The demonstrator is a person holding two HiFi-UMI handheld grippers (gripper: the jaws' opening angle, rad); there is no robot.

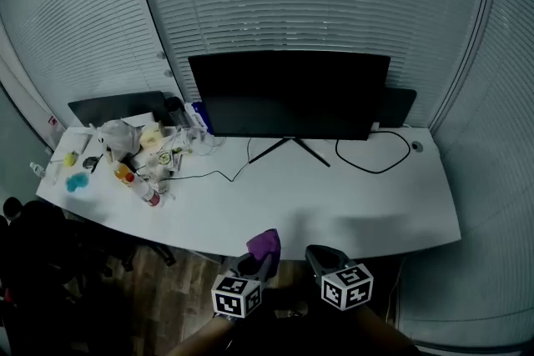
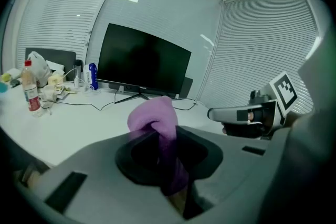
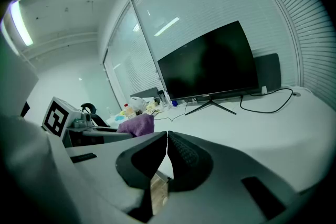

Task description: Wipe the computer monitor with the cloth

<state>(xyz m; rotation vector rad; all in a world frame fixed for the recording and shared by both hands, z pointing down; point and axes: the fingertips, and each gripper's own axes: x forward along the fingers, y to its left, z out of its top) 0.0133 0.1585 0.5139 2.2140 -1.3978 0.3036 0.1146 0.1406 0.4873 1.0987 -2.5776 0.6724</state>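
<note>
A dark computer monitor stands on its stand at the back of the white desk; it also shows as the monitor and monitor in the gripper views. My left gripper hovers off the desk's near edge, shut on a purple cloth bunched between its jaws, cloth. Beside it my right gripper is shut with nothing in it, right gripper. The cloth shows at its left.
Clutter of bottles, bags and wrappers fills the desk's left end. A black cable loops right of the monitor stand. A second dark screen leans at the back left. Blinds cover the windows behind. A dark chair stands lower left.
</note>
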